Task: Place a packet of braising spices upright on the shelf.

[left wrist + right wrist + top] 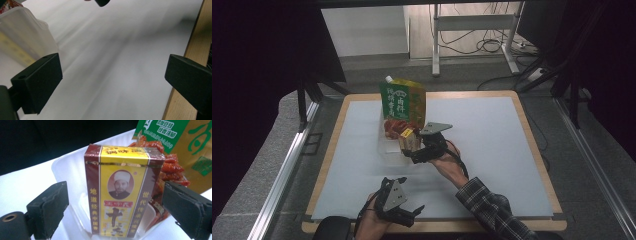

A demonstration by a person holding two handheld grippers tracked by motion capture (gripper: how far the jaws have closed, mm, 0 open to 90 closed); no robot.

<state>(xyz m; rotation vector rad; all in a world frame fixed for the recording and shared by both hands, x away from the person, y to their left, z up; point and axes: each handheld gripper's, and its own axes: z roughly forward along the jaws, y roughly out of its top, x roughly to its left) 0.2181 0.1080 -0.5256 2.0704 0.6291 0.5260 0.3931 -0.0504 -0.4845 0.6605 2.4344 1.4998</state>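
A yellow and maroon box [120, 192] stands upright inside a clear plastic tub [67, 167]. Behind it are a red snack pack [172, 167] and a green and gold spouted pouch [175, 135]. My right gripper [117, 205] is open, one jaw on each side of the box with a gap on both sides. In the high view the box [408, 141], the pouch [403, 102] and the tub [389, 150] sit left of the mat's middle, with my right gripper [414, 156] beside them. My left gripper [416, 215] is open near the front edge, nothing between its fingers.
A white mat [492, 150] covers the wooden table [532, 145]. In the left gripper view the tub [22, 32] stands at upper left and the table's wooden edge [195, 45] runs along the right. A desk frame and cables lie on the floor behind.
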